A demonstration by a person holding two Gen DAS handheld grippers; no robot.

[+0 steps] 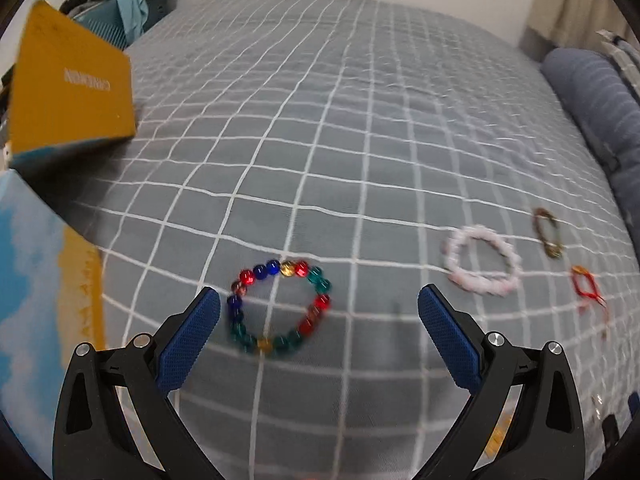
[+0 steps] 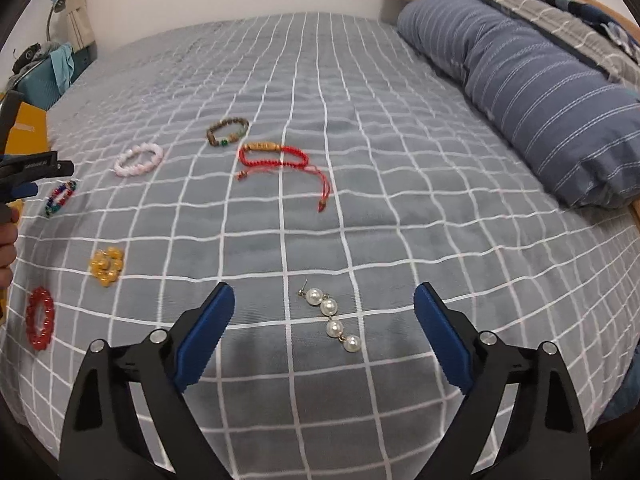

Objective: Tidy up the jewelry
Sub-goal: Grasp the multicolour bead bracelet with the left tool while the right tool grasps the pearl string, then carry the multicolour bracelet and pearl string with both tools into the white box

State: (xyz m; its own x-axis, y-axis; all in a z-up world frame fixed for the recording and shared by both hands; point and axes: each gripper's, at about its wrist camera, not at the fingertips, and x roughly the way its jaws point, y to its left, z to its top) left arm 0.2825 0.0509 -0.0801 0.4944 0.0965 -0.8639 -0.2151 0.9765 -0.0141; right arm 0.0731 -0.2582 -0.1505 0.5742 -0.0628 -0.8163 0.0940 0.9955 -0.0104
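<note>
Both tongs stand wide apart and grip nothing. The left tongs [image 1: 319,300] hang over a multicoloured glass-bead bracelet [image 1: 280,307] lying flat on the grey bedspread with white grid lines [image 1: 320,120], an open yellow-and-blue cardboard box [image 1: 68,92] at its left edge. The right tongs [image 2: 324,298] frame a pair of white pearl drop earrings [image 2: 331,320] on the same bedspread. Farther off lie a pale pink bead bracelet [image 2: 139,159], a brown wooden-bead bracelet [image 2: 227,131] and a red braided cord bracelet [image 2: 276,158], all apart from one another.
</note>
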